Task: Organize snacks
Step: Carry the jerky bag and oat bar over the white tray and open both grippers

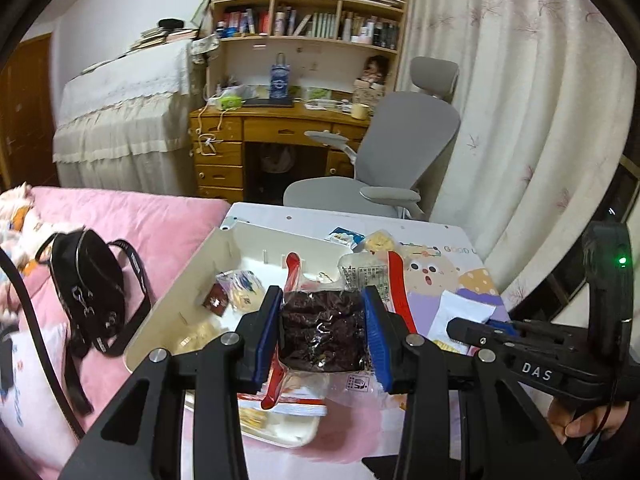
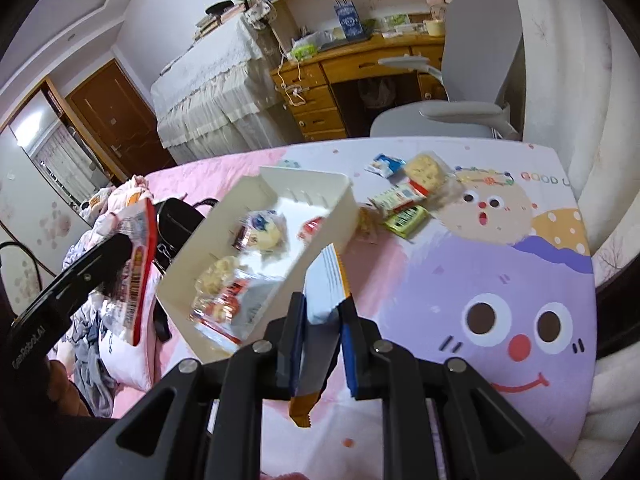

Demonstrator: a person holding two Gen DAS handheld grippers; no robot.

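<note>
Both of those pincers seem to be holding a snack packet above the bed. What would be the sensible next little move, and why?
Probably lower the left gripper over the white bin and let go. It clamps a clear packet of dark snacks right above the bin, which already holds several snacks. The right gripper, shut on a white packet, sits at the bin's near wall and could follow.

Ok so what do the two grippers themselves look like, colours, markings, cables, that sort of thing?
Both are black plastic frames with silver pivot bolts and blue ribbed finger pads. The left gripper seen from the right wrist view carries white lettering along its side. The right gripper seen from the left wrist view bears a white "DAS" label, a green light on its upright handle, and a thin black cable. A dark sleeve shows at the hand.
</note>
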